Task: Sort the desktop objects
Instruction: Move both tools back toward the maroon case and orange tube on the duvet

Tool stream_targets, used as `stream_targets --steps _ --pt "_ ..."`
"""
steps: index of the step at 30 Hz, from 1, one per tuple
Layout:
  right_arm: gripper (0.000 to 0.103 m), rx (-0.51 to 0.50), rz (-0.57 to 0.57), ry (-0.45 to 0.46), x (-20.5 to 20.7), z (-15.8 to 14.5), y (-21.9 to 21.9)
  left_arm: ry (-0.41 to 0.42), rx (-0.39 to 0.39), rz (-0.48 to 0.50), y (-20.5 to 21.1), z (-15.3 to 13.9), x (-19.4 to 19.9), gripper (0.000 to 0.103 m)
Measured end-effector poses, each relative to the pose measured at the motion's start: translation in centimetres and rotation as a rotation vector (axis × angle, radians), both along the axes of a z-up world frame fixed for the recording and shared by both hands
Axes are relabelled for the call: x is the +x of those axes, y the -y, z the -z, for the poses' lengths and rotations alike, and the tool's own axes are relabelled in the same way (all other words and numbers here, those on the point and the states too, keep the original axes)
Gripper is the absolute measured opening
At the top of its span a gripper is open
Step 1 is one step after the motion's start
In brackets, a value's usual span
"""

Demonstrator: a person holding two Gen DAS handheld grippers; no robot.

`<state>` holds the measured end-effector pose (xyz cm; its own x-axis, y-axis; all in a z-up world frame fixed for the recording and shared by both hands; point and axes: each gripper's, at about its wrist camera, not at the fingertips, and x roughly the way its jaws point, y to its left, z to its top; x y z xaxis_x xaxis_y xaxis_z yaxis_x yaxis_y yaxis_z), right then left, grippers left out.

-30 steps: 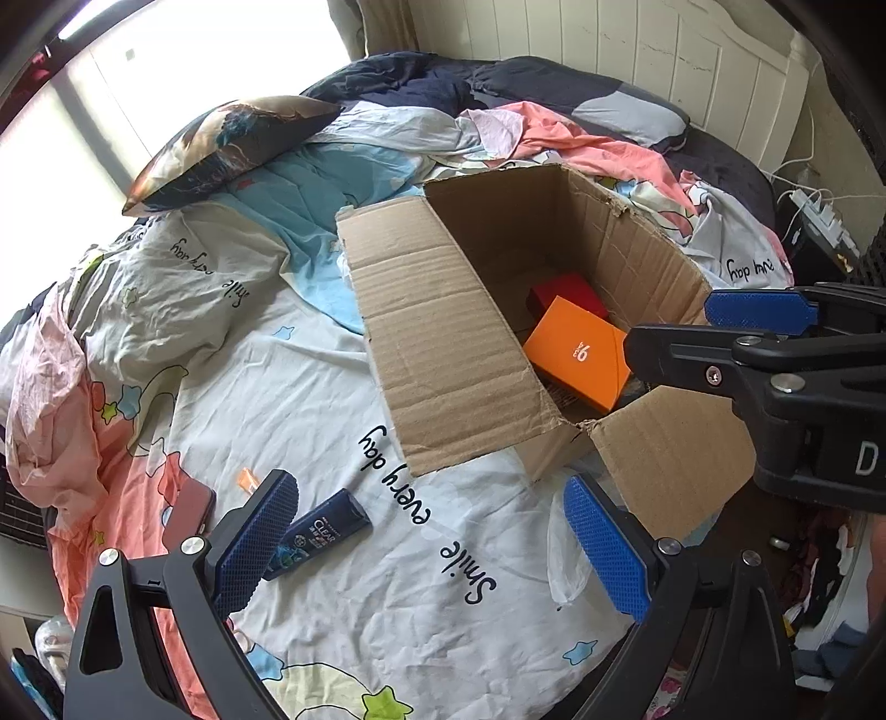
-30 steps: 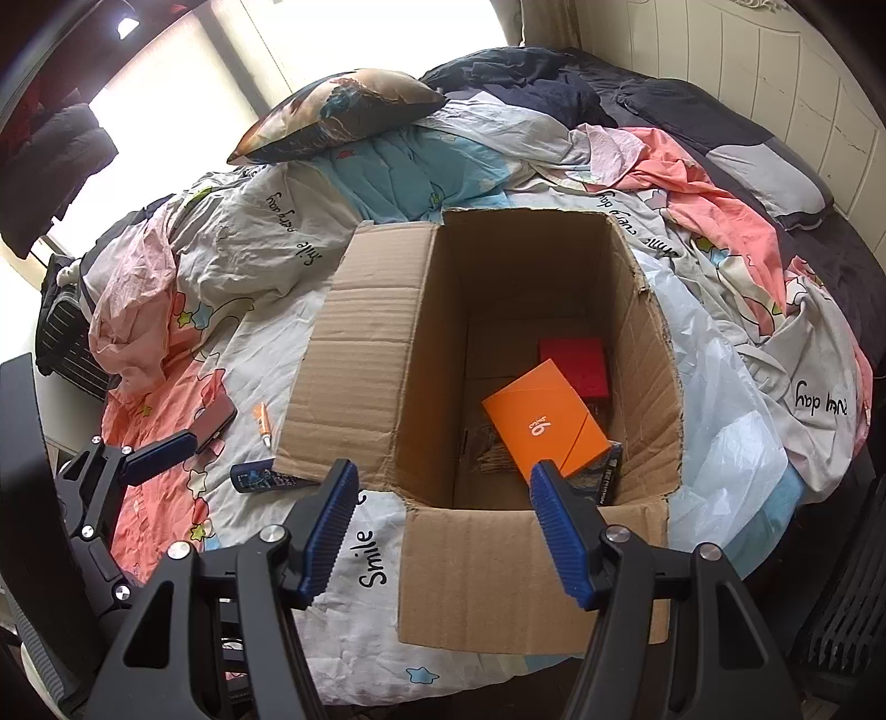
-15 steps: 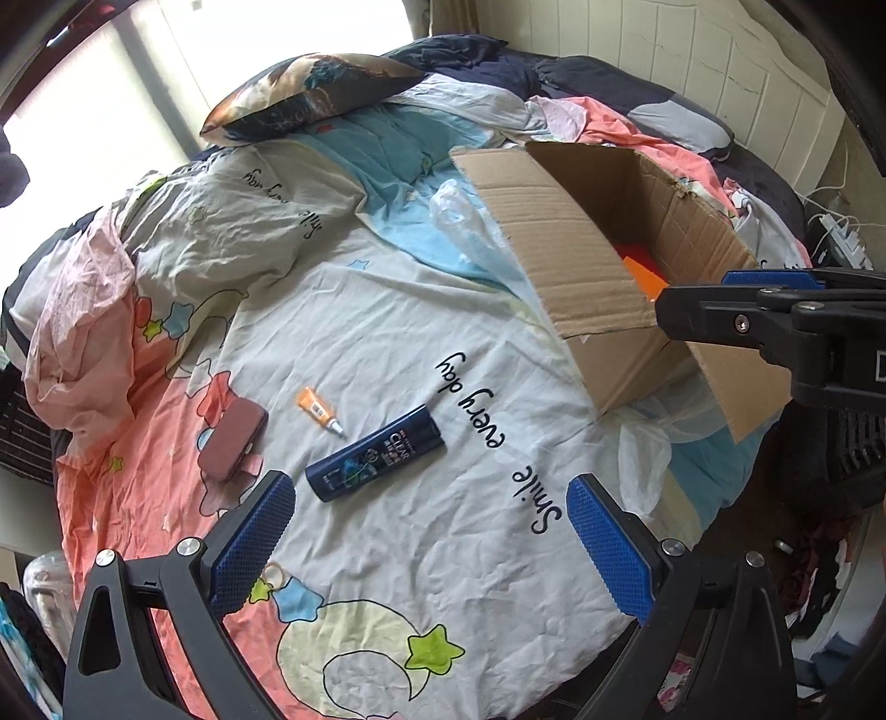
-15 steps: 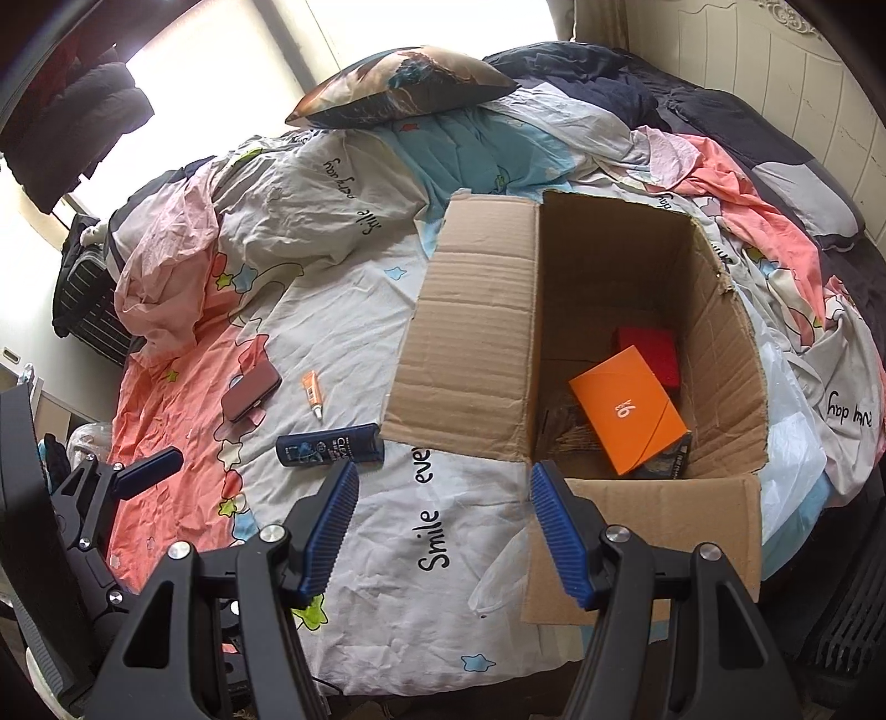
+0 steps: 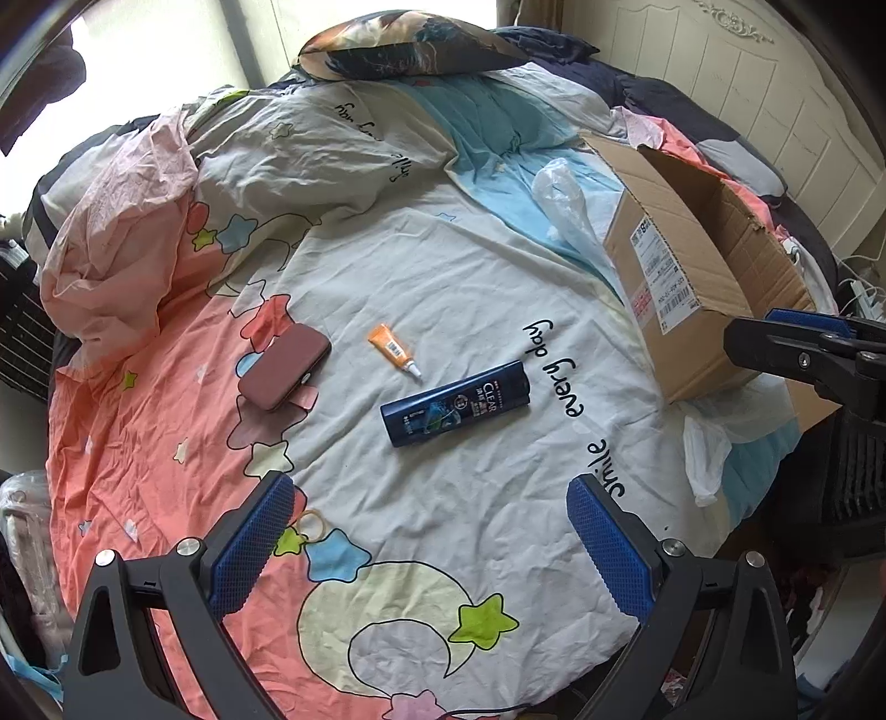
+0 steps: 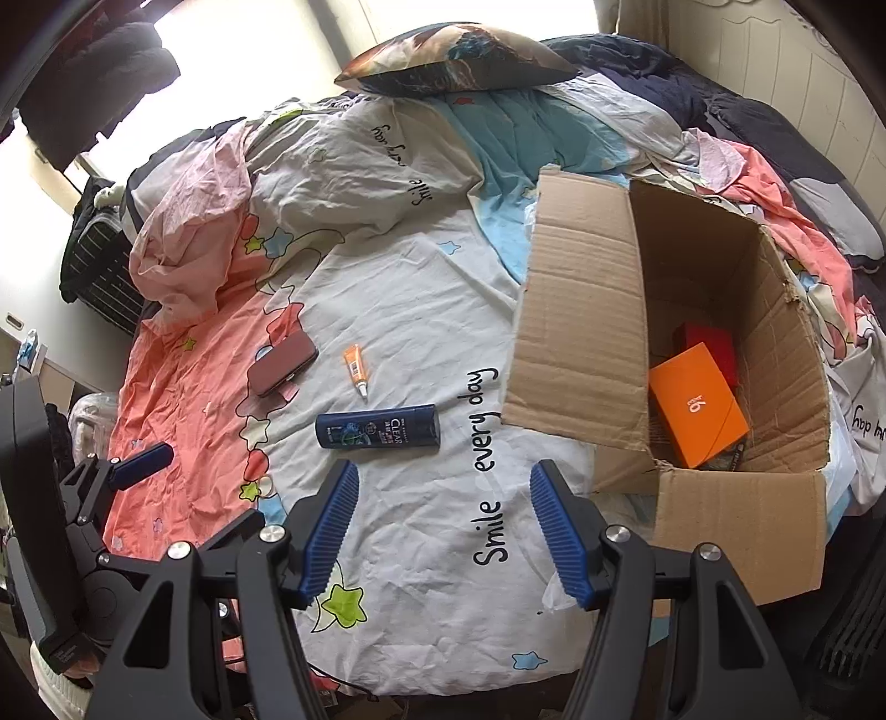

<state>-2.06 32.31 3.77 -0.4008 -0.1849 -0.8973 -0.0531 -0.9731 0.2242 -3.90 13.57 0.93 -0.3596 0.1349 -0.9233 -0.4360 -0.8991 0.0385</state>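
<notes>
A dark blue shampoo bottle (image 5: 455, 402) (image 6: 378, 426) lies flat on the bedsheet. A small orange tube (image 5: 392, 350) (image 6: 354, 366) and a maroon case (image 5: 282, 374) (image 6: 281, 363) lie to its left. An open cardboard box (image 5: 686, 271) (image 6: 581, 343) stands at the right and holds an orange box (image 6: 696, 411) and a red box (image 6: 709, 340). My left gripper (image 5: 429, 545) is open and empty, hovering short of the bottle. My right gripper (image 6: 443, 526) is open and empty, hovering just right of the bottle.
A patterned pillow (image 5: 410, 47) lies at the far side of the bed. Crumpled pink bedding (image 5: 122, 232) is piled at the left. A clear plastic bag (image 5: 565, 194) lies under the box. A rubber band (image 5: 311, 523) lies near my left fingers.
Both grippers have swung left, away from the box and toward the loose items. The bottle, tube and case now sit mid-view. Both stay open and empty.
</notes>
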Motion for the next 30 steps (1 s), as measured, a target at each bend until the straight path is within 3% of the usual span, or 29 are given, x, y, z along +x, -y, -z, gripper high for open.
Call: stream_targets --steps 10,30 --pt "0.061 0.004 -0.058 0.025 -2.1 2.1 3.3 0.021 -0.007 -0.064 3.9 2.7 -2.0 0.101" --pt "0.061 0.039 -0.191 0.043 -9.4 9.1 9.4 0.03 -0.004 -0.147 8.3 9.0 -9.1 0.101"
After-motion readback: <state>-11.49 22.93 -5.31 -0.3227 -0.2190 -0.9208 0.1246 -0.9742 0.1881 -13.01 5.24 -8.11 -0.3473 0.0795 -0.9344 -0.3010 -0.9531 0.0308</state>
